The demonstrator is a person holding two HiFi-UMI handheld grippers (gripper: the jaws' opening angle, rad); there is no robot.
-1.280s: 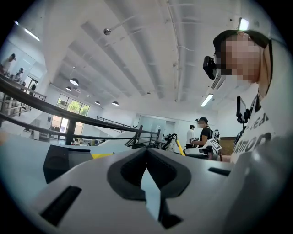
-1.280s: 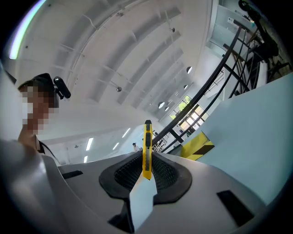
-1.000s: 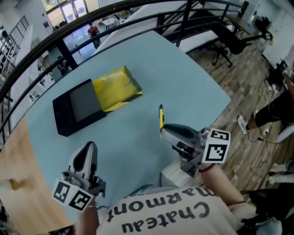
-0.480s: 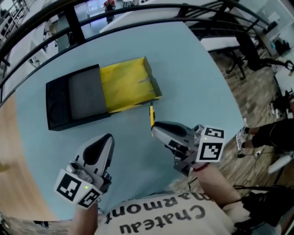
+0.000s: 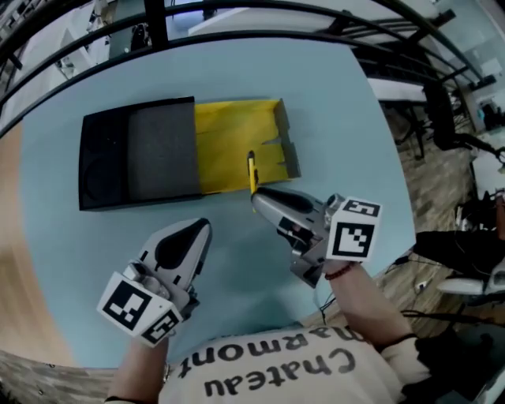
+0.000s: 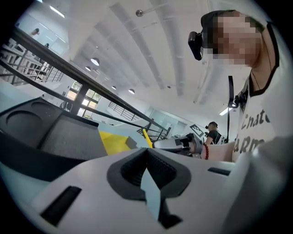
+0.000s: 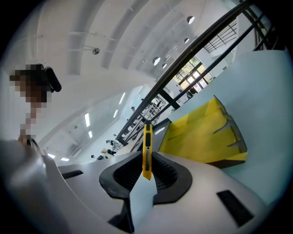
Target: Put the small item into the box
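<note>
A slim yellow utility knife (image 5: 252, 172) stands upright in my right gripper (image 5: 257, 194), which is shut on it. In the right gripper view the utility knife (image 7: 147, 150) sticks up between the closed jaws. It hangs over the near edge of the open yellow box (image 5: 237, 154), whose black sleeve (image 5: 138, 162) lies to the left. My left gripper (image 5: 199, 231) is shut with nothing in it, near the table's front, below the sleeve. The left gripper view shows the black sleeve (image 6: 50, 132), a bit of the yellow box (image 6: 114, 140) and the right gripper (image 6: 176, 142) with the knife.
The boxes lie on a pale blue table (image 5: 331, 118). A black railing (image 5: 260, 12) runs behind its far edge. To the right the table ends above a wooden floor (image 5: 442, 205) with chairs. A wooden surface (image 5: 16, 300) borders the table's left side.
My right gripper has carried the knife forward, from short of the yellow box to over its near edge. The view has swung so the boxes lie square. The left gripper stays shut.
</note>
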